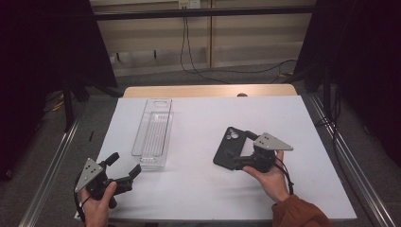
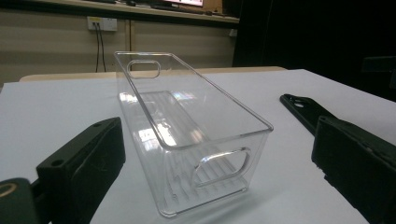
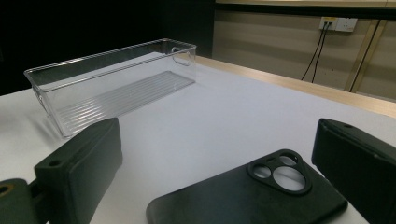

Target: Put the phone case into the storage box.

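The white table carries two things: a clear plastic bin lying lengthwise on its left half, and a black phone case lying flat, camera cutout up, on the right half, well apart from the bin.

The right gripper sits at the case's near end with its jaws spread, one to either side of the case; in the right gripper view the case lies between the two black jaws, not yet pinched. The step in hand looks like picking up the case, probably to move it toward the bin.

To do it well, the jaws should drop low enough to straddle the case's thin edges, then close squarely across its width rather than on a corner, since a flat, flexible case could bow or skid on the smooth table. Whether the lower jaw tips already touch the tabletop is hard to tell from here.

The left gripper waits with jaws apart just short of the bin's near end, holding nothing; it could steady the bin.
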Demonstrator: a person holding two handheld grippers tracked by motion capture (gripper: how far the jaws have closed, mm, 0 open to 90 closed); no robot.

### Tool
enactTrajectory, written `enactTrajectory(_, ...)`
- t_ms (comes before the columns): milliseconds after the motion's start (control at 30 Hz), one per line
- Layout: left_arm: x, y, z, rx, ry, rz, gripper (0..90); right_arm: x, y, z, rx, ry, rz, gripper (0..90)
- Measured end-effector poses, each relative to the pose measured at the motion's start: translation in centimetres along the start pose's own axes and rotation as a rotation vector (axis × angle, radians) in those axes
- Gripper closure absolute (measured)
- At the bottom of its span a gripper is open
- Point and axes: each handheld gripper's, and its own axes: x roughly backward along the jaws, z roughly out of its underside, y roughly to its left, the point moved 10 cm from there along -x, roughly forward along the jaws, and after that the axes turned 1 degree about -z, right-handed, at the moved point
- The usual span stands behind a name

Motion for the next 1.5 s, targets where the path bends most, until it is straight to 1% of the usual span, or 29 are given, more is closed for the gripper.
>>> enactTrajectory(133, 0.0, 0.1, 0.0, -0.002, 0.001, 0.000, 2.8, -0.6, 0.0, -0.6, 0.002, -0.015, -0.005, 2.3)
enactTrajectory(233, 0.0, 0.1, 0.0, -0.003, 0.003, 0.000, 2.8, -1.1, 0.0, -0.6, 0.007, -0.010, -0.005, 2.8)
enactTrajectory(400, 0.0, 0.1, 0.0, -0.001, 0.001, 0.000, 2.8, -1.9, -0.1, -1.3, 0.017, -0.023, -0.010, 6.8)
enactTrajectory(467, 0.0, 0.1, 0.0, -0.003, 0.003, 0.000, 2.8, -2.6, -0.1, -1.6, 0.019, -0.027, -0.011, 8.8)
enactTrajectory(600, 0.1, 0.1, 0.0, -0.003, 0.000, 0.000, 2.8, -3.2, -0.2, -1.7, 0.023, -0.026, -0.011, 10.1)
enactTrajectory(767, 0.1, 0.2, -0.1, 0.003, -0.005, -0.003, 2.8, -3.8, -0.3, -2.0, 0.023, -0.033, -0.007, 9.8)
enactTrajectory(933, 0.1, 0.2, -0.1, -0.003, -0.003, -0.001, 2.8, -4.3, -0.2, -2.1, 0.021, -0.033, -0.011, 8.4)
enactTrajectory(967, 0.1, 0.2, -0.1, -0.003, -0.003, -0.001, 2.8, -4.4, -0.1, -2.0, 0.027, -0.028, -0.011, 7.8)
enactTrajectory(1067, 0.1, 0.2, -0.1, 0.002, -0.005, -0.002, 2.8, -4.7, 0.1, -2.5, 0.032, -0.035, -0.013, 6.7)
enactTrajectory(1200, 0.1, 0.2, -0.1, -0.002, -0.003, -0.002, 2.8, -5.1, 0.3, -3.2, 0.034, -0.052, -0.020, 7.0)
enactTrajectory(1267, 0.1, 0.2, 0.0, -0.002, 0.002, 0.000, 2.8, -5.4, 0.3, -3.2, 0.044, -0.045, -0.023, 9.9)
enactTrajectory(1333, 0.1, 0.3, 0.0, -0.003, 0.001, -0.001, 2.8, -5.7, 0.4, -3.2, 0.038, -0.040, -0.035, 13.7)
enactTrajectory(1400, 0.1, 0.3, 0.0, -0.002, -0.001, -0.001, 2.8, -6.1, 0.4, -3.2, 0.044, -0.026, -0.039, 19.2)
enactTrajectory(1433, 0.1, 0.3, 0.0, -0.002, 0.001, -0.002, 2.8, -6.2, 0.4, -3.3, 0.042, -0.023, -0.046, 23.2)
enactTrajectory(1500, 0.1, 0.3, 0.0, -0.002, 0.003, -0.003, 2.8, -6.5, 0.3, -3.4, 0.027, -0.016, -0.058, 27.4)
